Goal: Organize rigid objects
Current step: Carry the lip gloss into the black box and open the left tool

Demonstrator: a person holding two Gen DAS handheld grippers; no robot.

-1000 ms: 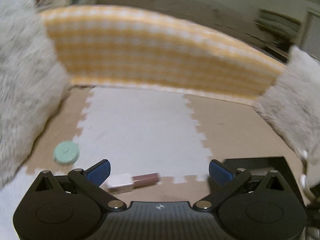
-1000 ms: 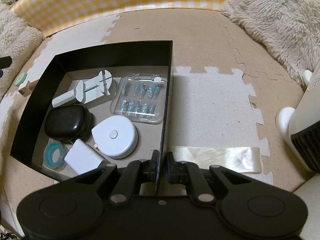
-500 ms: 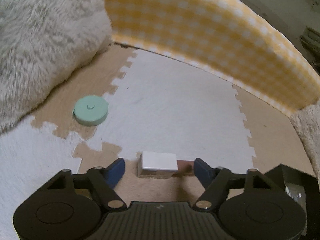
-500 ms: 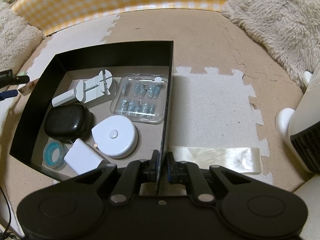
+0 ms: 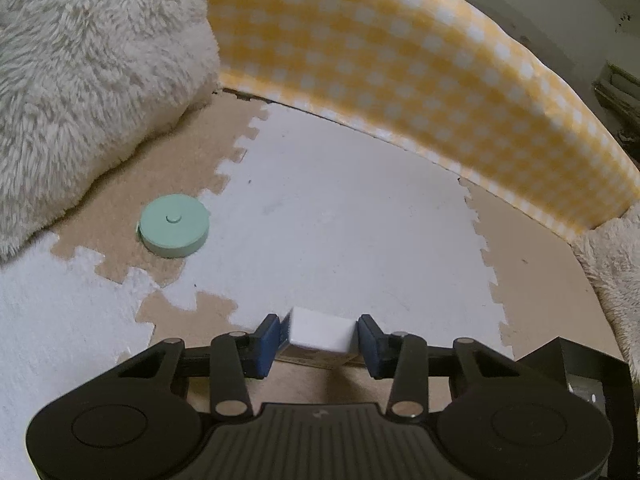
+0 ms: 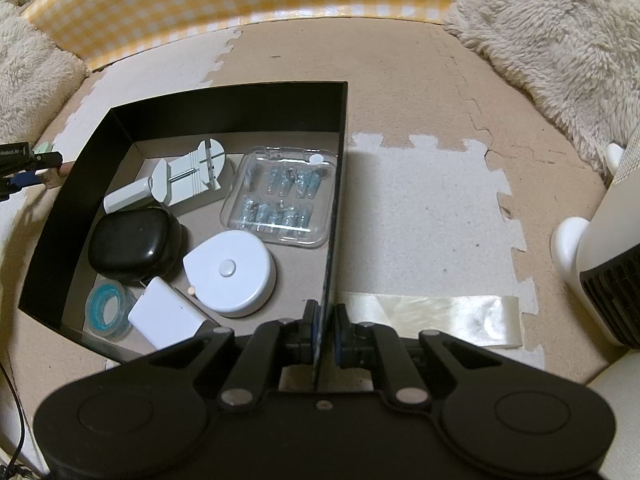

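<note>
My left gripper (image 5: 319, 338) has its blue pads against both sides of a white-capped lip gloss tube (image 5: 320, 330) lying on the foam mat. A mint green round case (image 5: 173, 231) lies on the mat to the far left. My right gripper (image 6: 324, 330) is shut on the right wall of the black box (image 6: 338, 160). The box holds a white round tape measure (image 6: 230, 272), a black case (image 6: 130, 240), a clear plastic case (image 6: 282, 198), a white tool (image 6: 188, 178), a white block (image 6: 164, 318) and a blue tape roll (image 6: 106, 302). The left gripper shows at the left edge of the right wrist view (image 6: 24, 170).
A yellow checked cushion wall (image 5: 400, 68) borders the far side of the mat. Fluffy cream cushions (image 5: 80, 80) lie at the left and right (image 6: 560, 32). A white appliance (image 6: 604, 256) stands at the right. A strip of clear tape (image 6: 432, 320) is stuck on the mat.
My left gripper moved forward over the lip gloss tube and closed its pads onto the white cap. The right gripper and the box have not moved.
</note>
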